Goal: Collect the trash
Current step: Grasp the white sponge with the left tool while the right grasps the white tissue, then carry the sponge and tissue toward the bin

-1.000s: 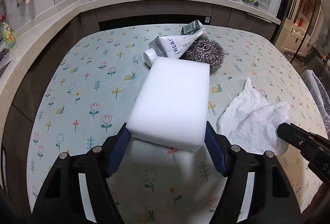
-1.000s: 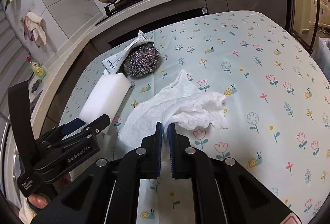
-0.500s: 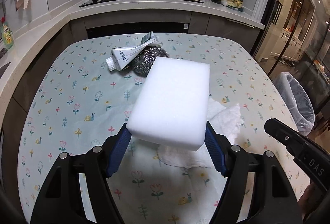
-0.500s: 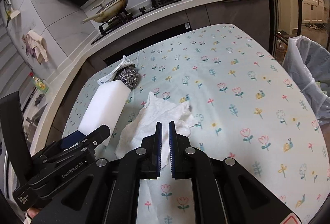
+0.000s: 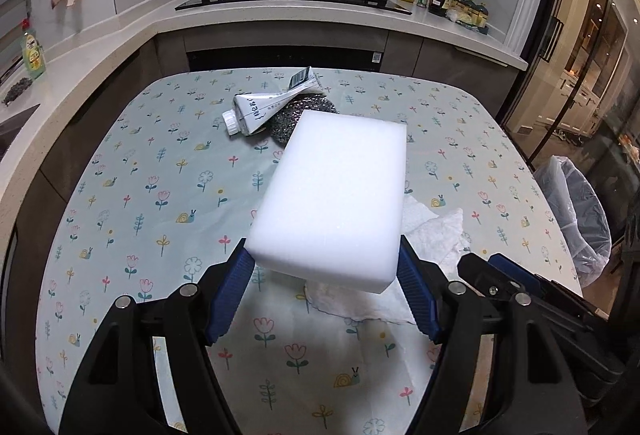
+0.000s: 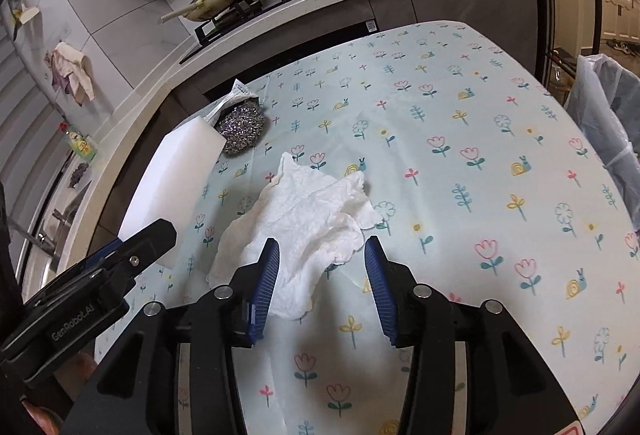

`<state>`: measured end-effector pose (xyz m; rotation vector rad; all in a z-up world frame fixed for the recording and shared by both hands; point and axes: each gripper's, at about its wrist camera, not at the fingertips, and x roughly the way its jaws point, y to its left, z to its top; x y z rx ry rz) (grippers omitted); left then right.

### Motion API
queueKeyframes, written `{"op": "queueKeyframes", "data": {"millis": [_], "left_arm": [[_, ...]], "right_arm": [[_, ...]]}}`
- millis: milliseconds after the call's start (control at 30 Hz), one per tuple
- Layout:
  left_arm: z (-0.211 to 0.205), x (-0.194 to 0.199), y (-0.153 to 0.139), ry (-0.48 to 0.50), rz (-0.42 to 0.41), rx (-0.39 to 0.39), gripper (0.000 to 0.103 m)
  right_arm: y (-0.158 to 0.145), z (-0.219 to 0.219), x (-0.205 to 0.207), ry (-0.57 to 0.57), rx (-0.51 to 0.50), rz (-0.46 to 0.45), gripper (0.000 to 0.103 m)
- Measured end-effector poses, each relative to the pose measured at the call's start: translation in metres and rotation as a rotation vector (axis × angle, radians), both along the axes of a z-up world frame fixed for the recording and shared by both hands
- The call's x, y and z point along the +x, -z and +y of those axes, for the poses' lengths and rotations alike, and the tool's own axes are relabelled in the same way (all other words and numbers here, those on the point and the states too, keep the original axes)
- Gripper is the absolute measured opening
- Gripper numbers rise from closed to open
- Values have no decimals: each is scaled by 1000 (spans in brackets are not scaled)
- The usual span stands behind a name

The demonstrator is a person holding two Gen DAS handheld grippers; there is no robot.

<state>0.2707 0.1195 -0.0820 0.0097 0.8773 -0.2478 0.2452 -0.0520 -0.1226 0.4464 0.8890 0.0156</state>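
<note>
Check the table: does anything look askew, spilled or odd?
Nothing spilled. The squeezed white tube lies propped across the steel-wool scourer rather than flat, and the crumpled white paper towel sprawls between the opening right gripper fingers, ungripped.

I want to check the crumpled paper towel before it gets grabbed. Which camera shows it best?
The right wrist view: the paper towel lies nearly whole on the tablecloth, ahead of the opening right tongs. The left wrist view shows only edges, behind the held sponge.

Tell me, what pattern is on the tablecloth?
Tablecloth: pale mint with small flowers, leaves and snails, clearest in the right wrist view.
</note>
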Motion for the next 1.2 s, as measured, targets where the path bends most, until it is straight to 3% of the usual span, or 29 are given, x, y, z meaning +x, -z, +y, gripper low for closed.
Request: {"op": "queueKeyframes", "data": {"millis": [167, 233, 300, 367, 700, 1200], "left_arm": [[6, 10, 9, -11, 10, 26, 67], [6, 14, 12, -13, 15, 31, 67], [5, 16, 14, -13, 22, 33, 67], [3, 15, 15, -10, 24, 32, 67], [-41, -5, -6, 61, -12, 20, 67], [-169, -57, -33, 269, -62, 20, 67]], "right_arm": [[17, 9, 23, -14, 12, 25, 44], [23, 10, 27, -17, 11, 35, 36], [26, 9, 29, -22, 17, 45, 12], [24, 5, 27, -17, 25, 30, 7], [-20, -46, -14, 73, 17, -76, 5], [-65, -164, -95, 272, -1, -174, 5]]}}
